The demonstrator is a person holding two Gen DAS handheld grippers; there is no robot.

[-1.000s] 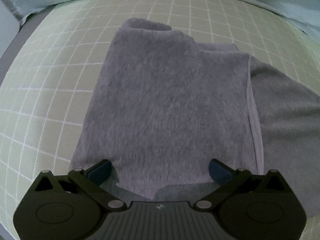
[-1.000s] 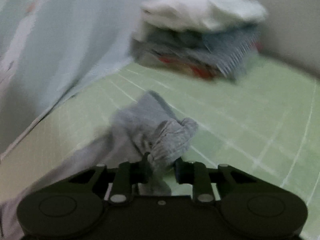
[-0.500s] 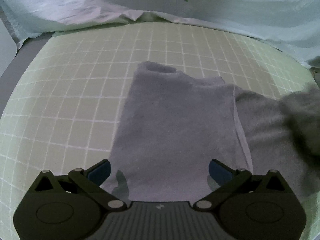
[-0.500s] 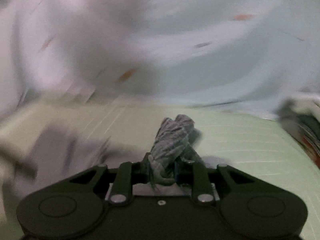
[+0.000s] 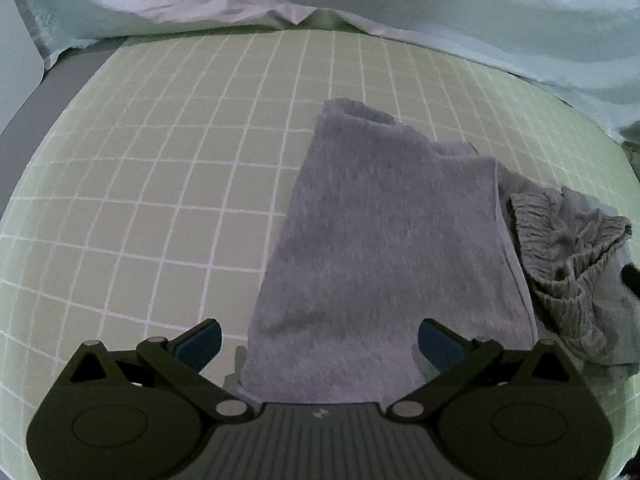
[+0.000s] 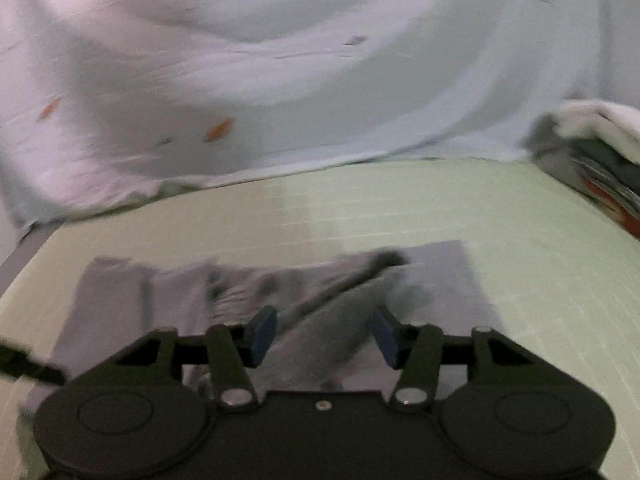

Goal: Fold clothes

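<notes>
1. Biggest thing is the green grid mat (image 5: pixel 168 216) on the bed. It's the flat work surface, and I'd guess the grid lines are there to help square the folds. A pale blue sheet with little carrots (image 5: pixel 460 20) is bunched along its far edge.

2. The grey garment (image 5: pixel 384 248) lies flat on the mat, right of centre in the left wrist view. Its long axis runs away from the left gripper toward the sheet. It's wider at the near end and narrows to a rounded far end. Looks like one fold is already in, with a clean edge down its right side.

3. The ribbed cuff or waistband end (image 5: pixel 568 264) sits crumpled on the garment's right side. It reads as just brought over and dropped there, so that part still needs flattening.

4. Folded clothes pile (image 6: pixel 600 160) sits at the mat's far right corner, well apart. Probably the finished stack.

5. Left gripper (image 5: pixel 320 340) hangs over the near edge of the garment, blue pads spread wide and gripping nothing.

6. Right gripper (image 6: pixel 326 332): jaws are opening, with blurry grey cloth between the pads but not pressed by them. Looks like a release.
</notes>
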